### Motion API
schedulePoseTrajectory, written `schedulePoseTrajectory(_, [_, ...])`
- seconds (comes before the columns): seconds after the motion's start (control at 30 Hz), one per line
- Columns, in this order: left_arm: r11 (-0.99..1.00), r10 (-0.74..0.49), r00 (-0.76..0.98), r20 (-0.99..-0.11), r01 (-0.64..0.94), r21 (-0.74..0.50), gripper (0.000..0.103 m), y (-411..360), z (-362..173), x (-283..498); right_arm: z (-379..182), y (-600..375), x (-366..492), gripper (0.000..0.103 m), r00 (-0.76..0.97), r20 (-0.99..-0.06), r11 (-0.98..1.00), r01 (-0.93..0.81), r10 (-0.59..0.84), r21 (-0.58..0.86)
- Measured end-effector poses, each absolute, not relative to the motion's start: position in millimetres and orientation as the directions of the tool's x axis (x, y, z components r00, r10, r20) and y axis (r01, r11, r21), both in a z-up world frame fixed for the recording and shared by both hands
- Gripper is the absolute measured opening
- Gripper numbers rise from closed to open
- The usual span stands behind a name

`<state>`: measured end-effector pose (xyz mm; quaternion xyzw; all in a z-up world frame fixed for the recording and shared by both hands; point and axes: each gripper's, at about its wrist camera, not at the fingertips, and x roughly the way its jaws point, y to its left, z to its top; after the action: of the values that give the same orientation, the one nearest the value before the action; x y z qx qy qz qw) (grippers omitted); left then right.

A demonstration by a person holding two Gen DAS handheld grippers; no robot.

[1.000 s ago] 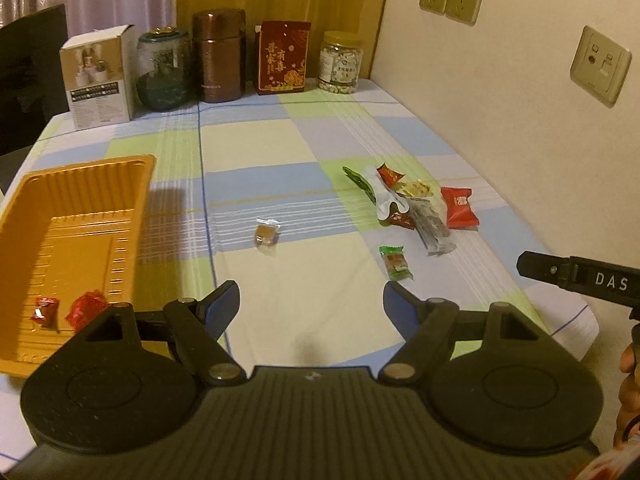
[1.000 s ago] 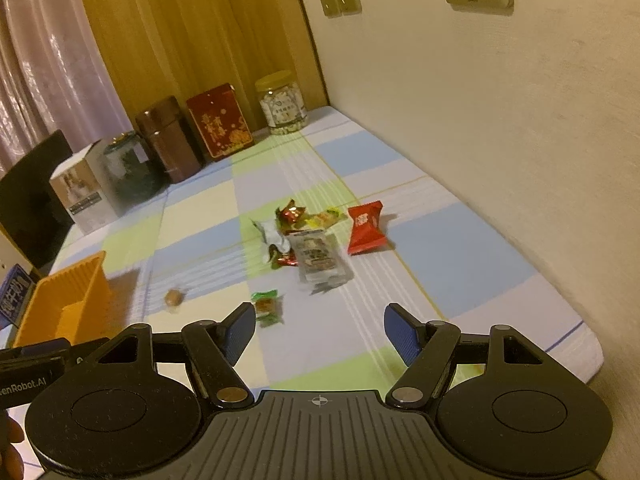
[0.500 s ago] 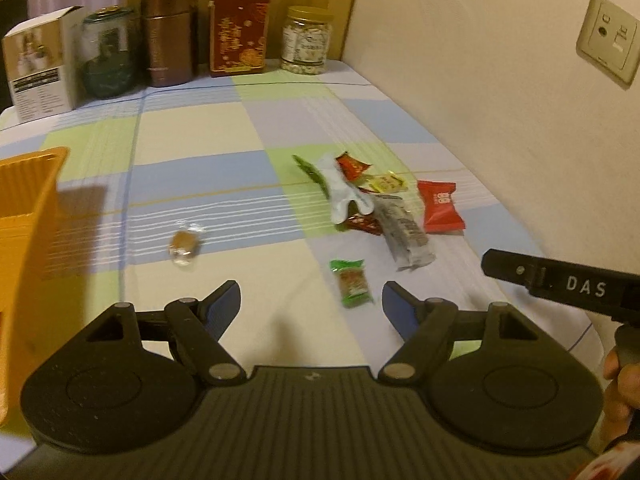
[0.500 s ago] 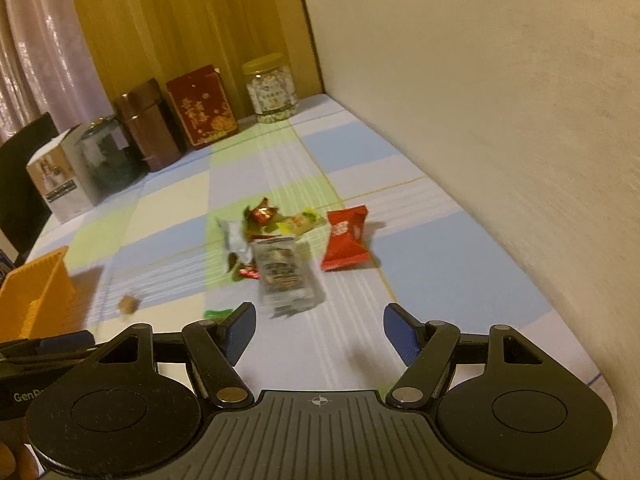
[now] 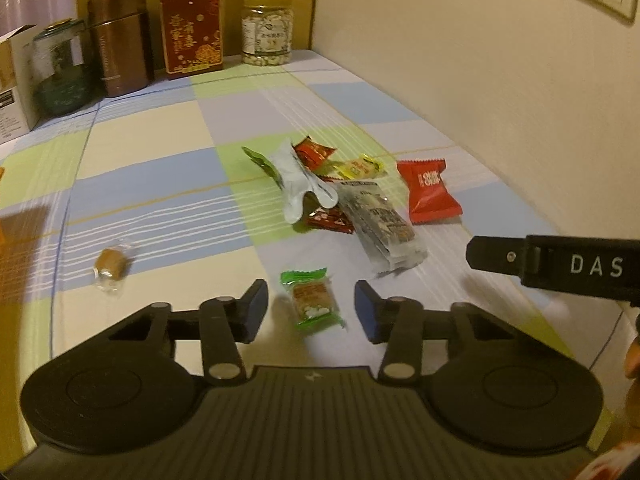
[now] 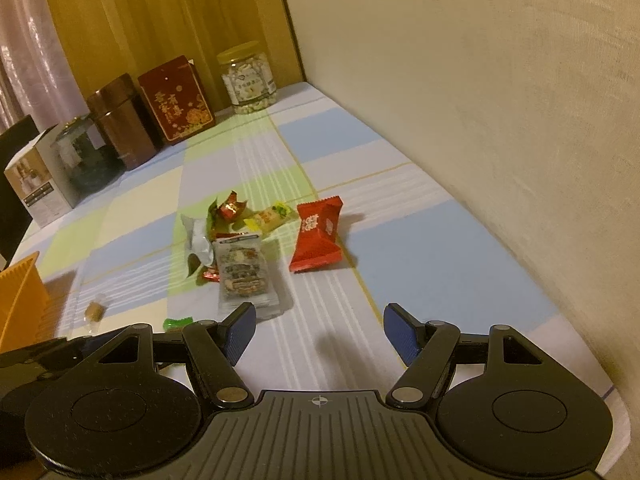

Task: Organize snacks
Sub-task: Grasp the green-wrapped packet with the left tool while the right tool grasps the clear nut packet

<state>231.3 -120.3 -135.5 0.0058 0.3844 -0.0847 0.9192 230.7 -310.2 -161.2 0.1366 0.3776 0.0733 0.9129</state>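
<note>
The table [image 5: 152,152] with its checked cloth fills both views, and more of it near the wall shows now than a second ago. The wall [image 6: 500,120] runs along the table's right edge, close beside the snacks. The orange tray [image 6: 20,292] was big in the left view before; now only its corner peeks in at the left of the right view. Wide bare cloth lies between the tray and the snack pile.

The left tool [image 5: 311,310] has come down over the green-wrapped snack [image 5: 313,300]. Its jaws have just been closing, and the snack lies between them, but the pads do not touch it yet. The right tool [image 6: 320,330] is half open and holds nothing. It sits lower and nearer the pile than before, with bare cloth under it.

The red packet [image 5: 430,190] lies nearest the wall. The clear nut bar [image 5: 380,220] lies just past the left tool, touching the pile. The small brown candy [image 5: 110,265] lies alone, well apart to the left.
</note>
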Motion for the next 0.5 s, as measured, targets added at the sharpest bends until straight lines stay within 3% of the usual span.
schedulePoseTrajectory(0.17, [0.984, -0.141, 0.669, -0.73, 0.176, -0.029, 0.018, -122, -145, 237, -164, -306, 236, 0.071, 0.703, -0.661, 0.949, -0.063, 0.262, 0.309])
schedulePoseTrajectory(0.5, [0.994, -0.107, 0.695, -0.711, 0.101, -0.051, 0.018, -77, -130, 226, -164, -277, 263, 0.071, 0.697, -0.628, 0.934, -0.195, 0.346, 0.299])
